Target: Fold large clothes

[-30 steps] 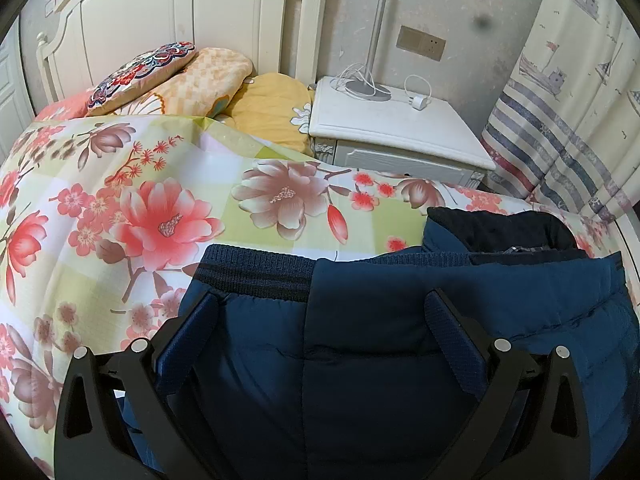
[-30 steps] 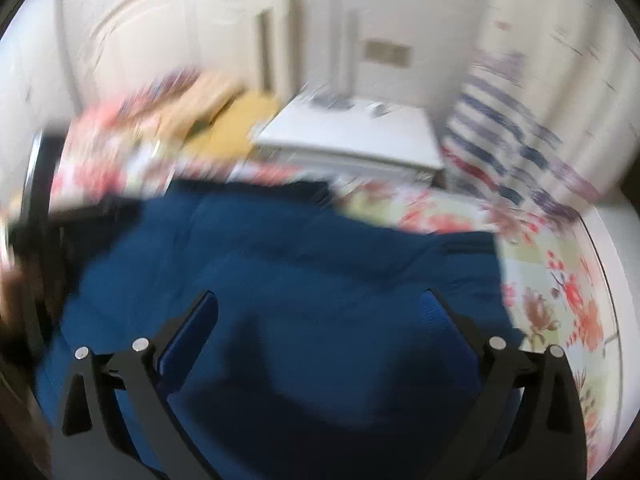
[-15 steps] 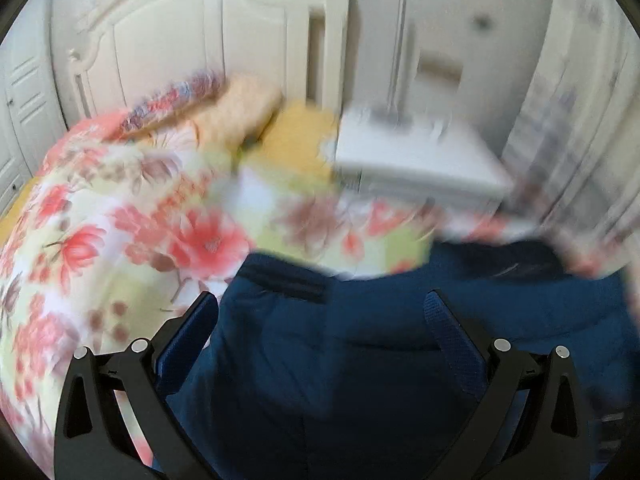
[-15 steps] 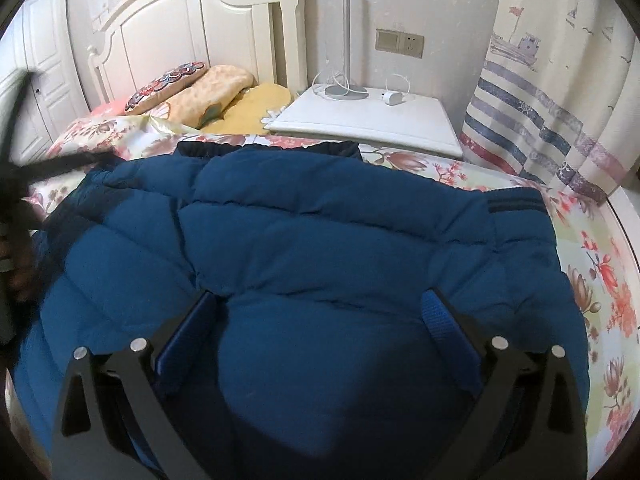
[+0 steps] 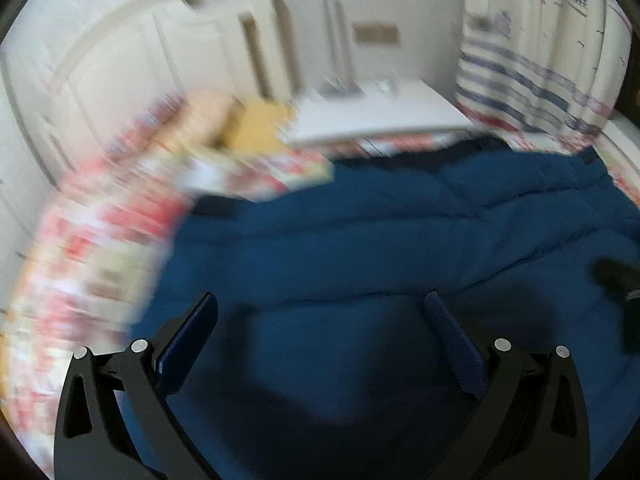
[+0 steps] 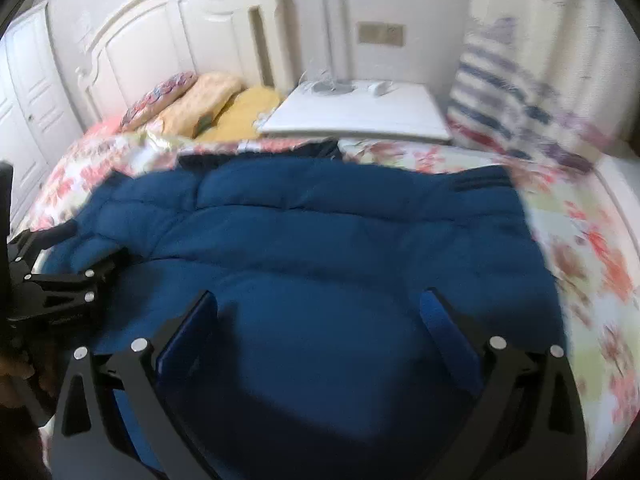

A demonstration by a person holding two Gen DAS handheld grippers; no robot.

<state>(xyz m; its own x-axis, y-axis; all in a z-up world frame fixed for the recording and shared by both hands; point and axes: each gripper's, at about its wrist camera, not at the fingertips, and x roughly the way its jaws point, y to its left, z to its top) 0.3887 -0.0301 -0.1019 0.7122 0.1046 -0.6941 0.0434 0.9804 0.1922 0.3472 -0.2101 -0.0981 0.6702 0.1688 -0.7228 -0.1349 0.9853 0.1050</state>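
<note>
A dark blue padded jacket (image 5: 360,248) lies spread on the floral bed cover (image 5: 100,240); the left wrist view is blurred. My left gripper (image 5: 320,320) is open and empty above the jacket's near part. In the right wrist view the jacket (image 6: 320,240) fills the middle, its striped cuff (image 6: 480,180) at the far right. My right gripper (image 6: 318,316) is open and empty over the jacket. The left gripper (image 6: 56,280) shows at the left edge by the jacket's left side.
Pillows (image 6: 200,100) lie against the white headboard (image 6: 160,36). A white bedside table (image 6: 360,114) with a lamp base and cable stands behind the bed. A striped curtain (image 6: 512,92) hangs at the right. The bed's right edge (image 6: 616,184) is near.
The left gripper has swung right and back, so the jacket now fills its view. The right gripper has shifted slightly. Both stay open.
</note>
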